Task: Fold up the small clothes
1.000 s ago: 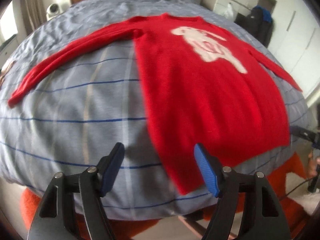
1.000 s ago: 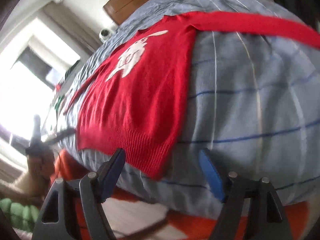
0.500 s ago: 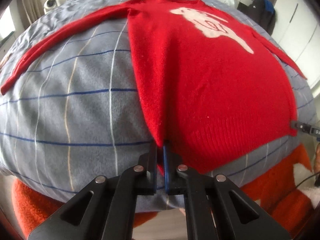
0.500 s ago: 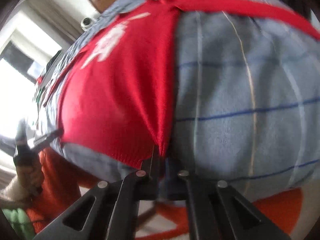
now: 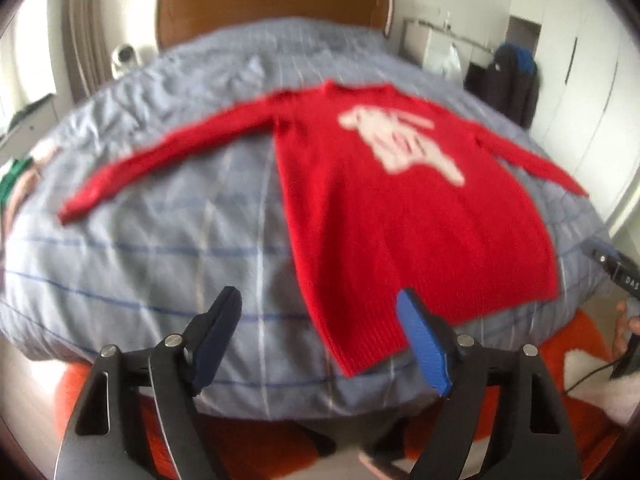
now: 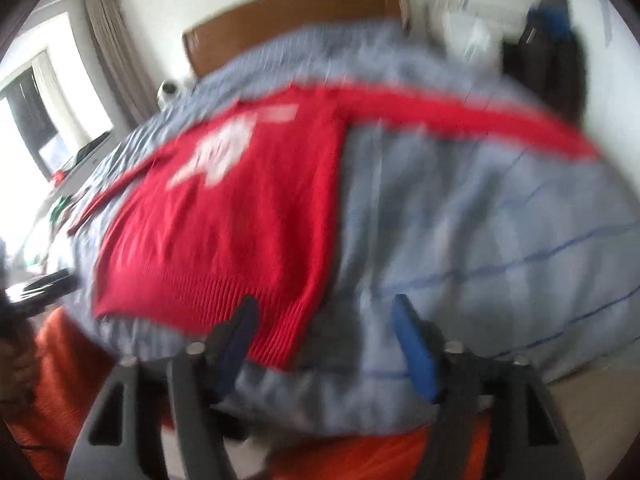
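Note:
A red long-sleeved sweater [image 5: 404,208] with a white figure on its chest lies flat, face up, sleeves spread, on a grey-blue checked bed cover [image 5: 160,248]. It also shows in the right wrist view [image 6: 240,216], which is blurred. My left gripper [image 5: 320,320] is open and empty, just off the foot of the bed by the sweater's lower left hem corner. My right gripper [image 6: 324,324] is open and empty by the lower right hem corner. Neither touches the cloth.
A wooden headboard [image 5: 272,4] stands at the far end. An orange rug [image 5: 568,384] lies on the floor at the foot of the bed. Dark bags [image 5: 508,80] and white cupboards stand at the right; a window [image 6: 36,120] is at the left.
Half a second ago both grippers were shut on the hem corners. Now both have opened and pulled back from the bed; the sweater lies flat.

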The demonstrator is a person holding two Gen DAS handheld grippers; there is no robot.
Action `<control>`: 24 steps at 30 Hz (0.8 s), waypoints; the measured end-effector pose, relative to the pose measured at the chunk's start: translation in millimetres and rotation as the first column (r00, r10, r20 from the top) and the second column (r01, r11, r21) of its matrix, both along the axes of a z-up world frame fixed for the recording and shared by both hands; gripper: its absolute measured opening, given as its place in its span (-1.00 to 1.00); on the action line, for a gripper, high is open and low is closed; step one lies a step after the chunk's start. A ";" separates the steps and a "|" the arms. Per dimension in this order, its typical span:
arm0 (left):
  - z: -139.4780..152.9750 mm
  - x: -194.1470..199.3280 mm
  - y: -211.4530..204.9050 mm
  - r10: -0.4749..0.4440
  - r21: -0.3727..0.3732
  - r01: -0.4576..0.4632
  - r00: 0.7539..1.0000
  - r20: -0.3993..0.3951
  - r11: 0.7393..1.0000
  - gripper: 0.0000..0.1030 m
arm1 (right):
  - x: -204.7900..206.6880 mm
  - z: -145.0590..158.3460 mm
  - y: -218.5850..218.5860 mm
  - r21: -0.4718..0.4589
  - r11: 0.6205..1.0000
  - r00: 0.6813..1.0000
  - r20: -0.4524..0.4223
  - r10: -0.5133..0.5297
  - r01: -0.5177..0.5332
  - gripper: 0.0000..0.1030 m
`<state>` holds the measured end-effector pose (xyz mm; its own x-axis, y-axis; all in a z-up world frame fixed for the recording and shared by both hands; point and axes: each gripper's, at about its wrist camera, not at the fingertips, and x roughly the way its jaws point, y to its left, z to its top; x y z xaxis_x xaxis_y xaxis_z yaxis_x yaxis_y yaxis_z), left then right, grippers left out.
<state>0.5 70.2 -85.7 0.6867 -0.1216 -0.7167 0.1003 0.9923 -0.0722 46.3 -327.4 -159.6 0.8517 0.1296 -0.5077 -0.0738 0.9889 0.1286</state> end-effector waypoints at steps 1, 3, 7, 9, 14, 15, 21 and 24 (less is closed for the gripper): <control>8.0 2.8 4.8 0.020 -0.015 -0.020 1.000 0.016 1.000 0.60 | -3.0 5.0 -1.0 -0.006 0.999 0.999 0.039 -0.031 0.031 0.48; 23.2 11.6 14.5 0.058 -0.076 -0.055 0.998 0.033 0.996 0.60 | -2.5 11.9 -3.9 0.006 0.997 0.994 0.083 -0.071 0.071 0.48; 50.7 22.4 28.5 0.118 -0.177 -0.102 0.990 0.080 0.979 0.80 | 7.4 15.3 -6.7 0.050 0.993 0.988 0.098 -0.116 0.111 0.48; 52.3 32.2 26.6 0.135 -0.171 -0.118 0.986 0.095 0.978 0.94 | 7.6 12.7 -9.1 0.051 0.991 0.987 0.095 -0.127 0.123 0.48; 5.0 55.8 30.5 0.173 -0.093 -0.169 0.984 0.037 0.981 0.94 | 9.4 -2.2 -6.1 0.050 0.992 0.992 0.051 -0.119 0.116 0.48; -9.4 61.5 33.1 0.190 -0.076 -0.188 0.982 0.017 0.979 0.94 | 10.1 -3.9 -6.7 0.055 0.992 0.992 0.045 -0.119 0.116 0.48; -62.3 89.9 39.5 0.219 0.033 -0.217 0.972 -0.084 0.976 0.93 | 10.2 -8.3 -8.3 0.060 0.991 0.992 0.036 -0.121 0.118 0.48; -74.5 91.2 42.6 0.237 0.028 -0.235 0.967 -0.098 0.972 0.98 | 13.1 -12.4 -9.4 0.067 0.991 0.992 0.016 -0.121 0.120 0.48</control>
